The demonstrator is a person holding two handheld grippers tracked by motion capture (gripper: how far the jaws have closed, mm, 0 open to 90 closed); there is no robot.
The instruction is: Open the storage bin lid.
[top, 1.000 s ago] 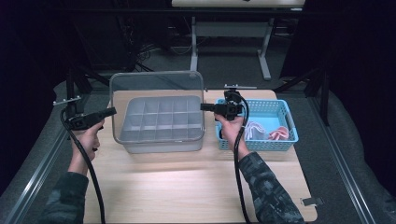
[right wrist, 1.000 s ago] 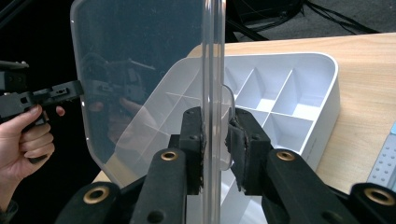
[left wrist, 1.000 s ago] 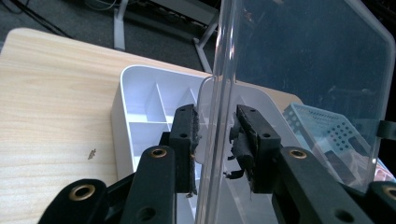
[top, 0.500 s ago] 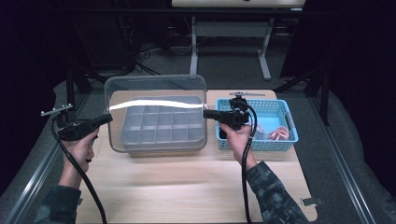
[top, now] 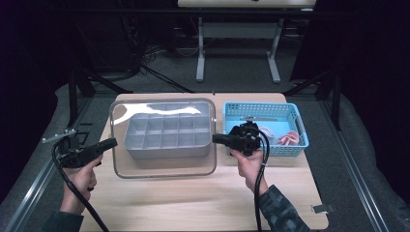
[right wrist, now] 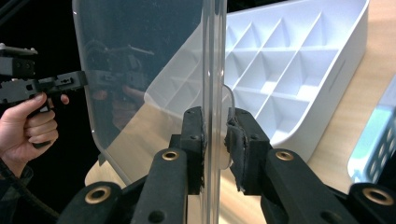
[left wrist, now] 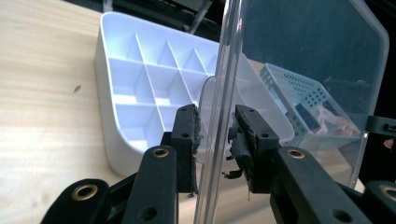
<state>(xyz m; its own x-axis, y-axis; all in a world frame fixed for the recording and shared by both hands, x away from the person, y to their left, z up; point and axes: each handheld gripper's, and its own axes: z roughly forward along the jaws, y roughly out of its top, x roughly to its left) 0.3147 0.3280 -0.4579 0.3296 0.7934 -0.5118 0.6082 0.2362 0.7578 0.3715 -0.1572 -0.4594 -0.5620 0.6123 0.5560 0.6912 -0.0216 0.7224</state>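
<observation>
Clear lid [top: 164,140] hangs over the white divided tray [top: 167,137], drawn toward the person; left gripper [top: 110,143] and right gripper [top: 218,138] clamp its opposite edges. Keep both level, lower together, basket [top: 265,108] beside tray

- Right claw [right wrist: 215,140]: jaws clamped on the edge of a clear plastic lid [right wrist: 140,70], held edge-on.
- White compartment tray [right wrist: 299,79] rests on the wooden surface [right wrist: 359,102] behind the lid.
- Left claw [right wrist: 42,84], in a hand [right wrist: 28,126], grips the lid's far edge.
</observation>
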